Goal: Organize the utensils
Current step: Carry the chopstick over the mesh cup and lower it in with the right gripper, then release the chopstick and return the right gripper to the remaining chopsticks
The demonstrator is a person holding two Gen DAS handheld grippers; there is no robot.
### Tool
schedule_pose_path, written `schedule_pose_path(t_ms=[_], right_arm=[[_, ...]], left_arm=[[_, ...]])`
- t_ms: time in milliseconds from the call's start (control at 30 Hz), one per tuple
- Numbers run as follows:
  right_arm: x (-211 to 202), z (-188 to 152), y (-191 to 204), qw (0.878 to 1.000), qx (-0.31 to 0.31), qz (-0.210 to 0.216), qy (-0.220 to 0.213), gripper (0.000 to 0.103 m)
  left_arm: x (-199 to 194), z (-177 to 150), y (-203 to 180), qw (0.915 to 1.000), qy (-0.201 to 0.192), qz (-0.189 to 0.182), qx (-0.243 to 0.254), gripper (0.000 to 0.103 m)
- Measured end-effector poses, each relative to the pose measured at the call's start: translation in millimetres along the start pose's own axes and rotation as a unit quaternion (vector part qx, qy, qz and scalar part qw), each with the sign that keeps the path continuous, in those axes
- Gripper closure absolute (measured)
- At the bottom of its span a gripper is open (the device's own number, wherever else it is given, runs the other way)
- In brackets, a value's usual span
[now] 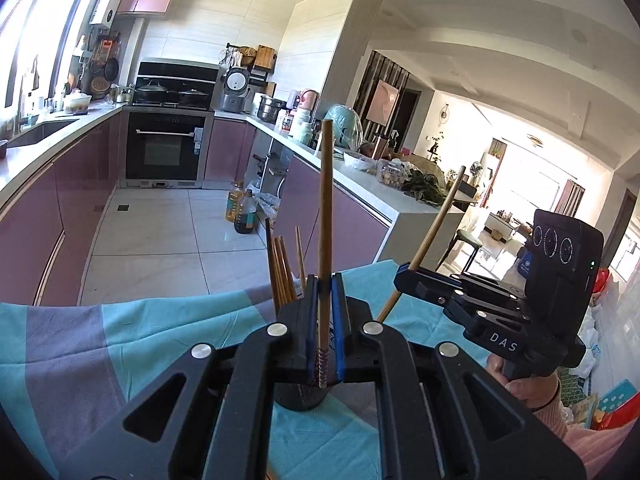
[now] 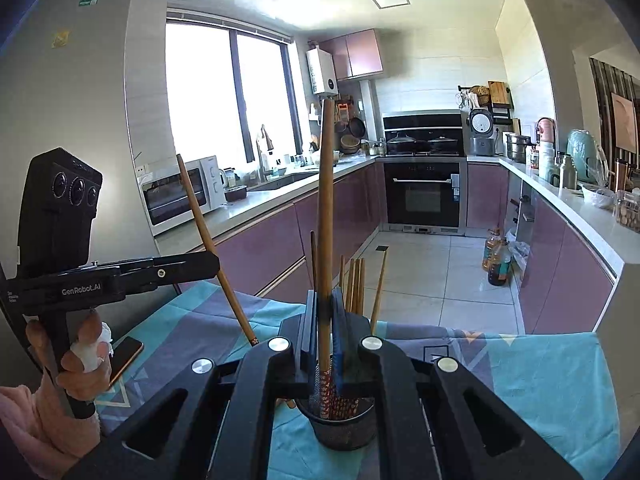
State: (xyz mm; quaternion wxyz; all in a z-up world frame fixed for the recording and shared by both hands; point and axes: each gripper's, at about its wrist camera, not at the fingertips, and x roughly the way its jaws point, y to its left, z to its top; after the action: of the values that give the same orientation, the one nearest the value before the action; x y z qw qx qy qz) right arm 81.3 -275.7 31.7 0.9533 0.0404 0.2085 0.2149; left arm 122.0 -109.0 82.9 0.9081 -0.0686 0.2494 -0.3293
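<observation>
My left gripper [image 1: 324,292] is shut on a brown chopstick [image 1: 325,220] held upright, its patterned end low over a black mesh holder [image 1: 300,398]. My right gripper [image 2: 325,300] is shut on another brown chopstick [image 2: 326,200], also upright, its patterned end inside the holder [image 2: 340,428]. Several chopsticks [image 1: 282,268] stand in the holder behind the fingers; they also show in the right wrist view [image 2: 356,284]. Each gripper shows in the other's view: the right one [image 1: 404,276] at the right, the left one [image 2: 214,260] at the left, each with its slanted chopstick.
The holder stands on a table with a teal and grey cloth [image 1: 140,344]. A phone [image 2: 126,356] lies on the cloth at the left. Purple kitchen cabinets [image 2: 280,240], an oven [image 1: 164,152] and oil bottles [image 1: 242,212] on the floor lie beyond.
</observation>
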Motion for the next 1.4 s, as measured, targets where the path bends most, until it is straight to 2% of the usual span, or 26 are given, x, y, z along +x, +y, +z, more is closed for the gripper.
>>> schedule_pose_path(t_ms=[233,567,833,1167,1333,1400], right_arm=[[26,-8,-7,1.0,0.004,-0.008,0.025,0.097],[58,-31,-9,0.995,0.007,-0.004,0.101,0.097],[78,-36,-16,0.991,0.024,-0.006,0.128,0.097],[86,-40,-19,0.99,0.041,-0.007,0.133,0.096],[81,-41,-18,0.991,0.044,-0.004,0.128,0.096],[77,-42,-16,0.991,0.044,-0.001,0.123,0.092]], left_arm=[[25,0,-6,0.9992,0.031,0.021,0.014,0.096],[56,-18,-8,0.9937,0.103,0.02,0.038,0.096],[87,-23,7,0.989,0.142,0.035,0.022,0.096],[116,-25,31,0.9867,0.157,0.043,-0.001,0.095],[113,-28,38,0.9876,0.15,0.048,-0.003,0.087],[109,-30,43,0.9884,0.143,0.051,-0.007,0.085]])
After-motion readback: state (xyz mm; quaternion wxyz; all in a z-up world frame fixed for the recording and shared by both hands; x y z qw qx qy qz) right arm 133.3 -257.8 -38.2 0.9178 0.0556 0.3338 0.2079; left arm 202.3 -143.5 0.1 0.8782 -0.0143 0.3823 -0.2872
